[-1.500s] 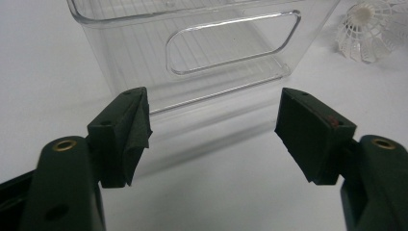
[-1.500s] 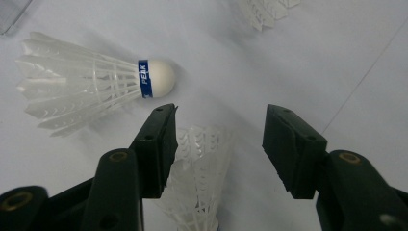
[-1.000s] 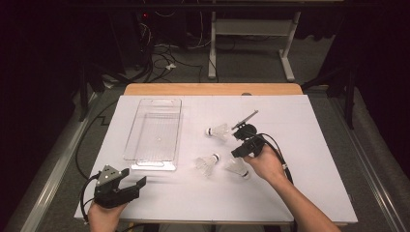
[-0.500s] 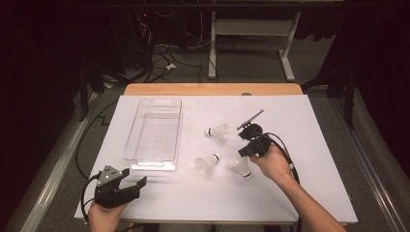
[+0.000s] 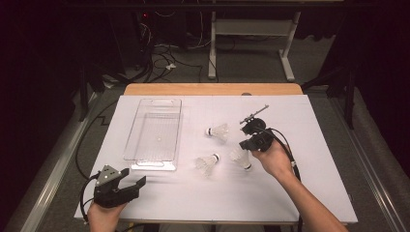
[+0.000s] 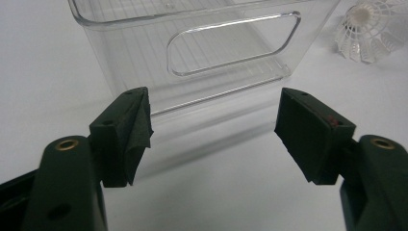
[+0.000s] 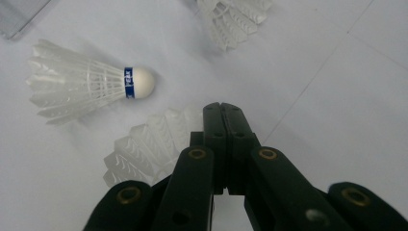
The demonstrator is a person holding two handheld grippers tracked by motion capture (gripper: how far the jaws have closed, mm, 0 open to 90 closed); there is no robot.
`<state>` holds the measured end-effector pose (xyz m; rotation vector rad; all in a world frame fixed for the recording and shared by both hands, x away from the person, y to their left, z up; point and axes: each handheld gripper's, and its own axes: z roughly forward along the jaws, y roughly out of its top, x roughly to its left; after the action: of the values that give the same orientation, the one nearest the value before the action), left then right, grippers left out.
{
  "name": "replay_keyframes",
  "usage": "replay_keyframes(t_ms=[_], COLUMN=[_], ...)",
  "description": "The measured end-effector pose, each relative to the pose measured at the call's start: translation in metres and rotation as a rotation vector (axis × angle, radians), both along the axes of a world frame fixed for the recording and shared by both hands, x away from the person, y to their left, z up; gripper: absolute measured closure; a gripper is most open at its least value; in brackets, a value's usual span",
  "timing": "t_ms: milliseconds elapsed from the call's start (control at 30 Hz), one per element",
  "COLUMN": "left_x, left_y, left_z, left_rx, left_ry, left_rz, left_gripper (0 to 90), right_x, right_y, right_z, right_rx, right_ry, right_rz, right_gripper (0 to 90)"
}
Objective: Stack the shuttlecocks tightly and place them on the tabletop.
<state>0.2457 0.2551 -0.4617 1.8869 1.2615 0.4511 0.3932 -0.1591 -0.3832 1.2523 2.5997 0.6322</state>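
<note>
Surface: white-covered table (image 5: pixel 290 193) | right gripper (image 7: pixel 222 113) was closed, jaws together above nearest white feathered shuttlecock (image 7: pixel 144 149), nothing gripped | left gripper (image 6: pixel 214 132) was held open before clear plastic bin (image 6: pixel 192 48) | risk: feathers could be crushed by shut jaws.

Cork end of the near shuttlecock (image 7: pixel 149 147) tucked under the right gripper (image 7: pixel 223 113) (grip itself hidden).
</note>
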Motion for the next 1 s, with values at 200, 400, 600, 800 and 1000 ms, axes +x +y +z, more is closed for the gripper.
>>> replay_keyframes(t_ms=[200, 400, 600, 800, 1000], left_x=[0.000, 0.000, 0.000, 0.000, -0.001], left_y=[0.001, 0.001, 0.000, 0.002, 0.004], left_z=[0.000, 0.000, 0.000, 0.000, 0.001], left_rx=[-0.002, -0.002, -0.002, -0.011, -0.005], left_ry=[0.000, 0.001, -0.003, -0.002, -0.016], left_rz=[-0.002, -0.001, -0.005, 0.003, 0.010], left_gripper=[29.4, 29.3, 29.2, 29.2, 29.5], right_x=[0.007, 0.016, 0.023, 0.029, 0.033], right_y=[-0.001, -0.004, -0.004, 0.000, 0.008], right_z=[0.000, -0.002, -0.002, 0.000, -0.004], right_rx=[0.004, 0.009, 0.019, 0.037, 0.047], right_ry=[-0.023, -0.033, -0.044, -0.075, -0.094], right_rz=[-0.018, -0.044, -0.062, -0.058, -0.052], right_gripper=[90.0, 90.0, 90.0, 90.0, 90.0])
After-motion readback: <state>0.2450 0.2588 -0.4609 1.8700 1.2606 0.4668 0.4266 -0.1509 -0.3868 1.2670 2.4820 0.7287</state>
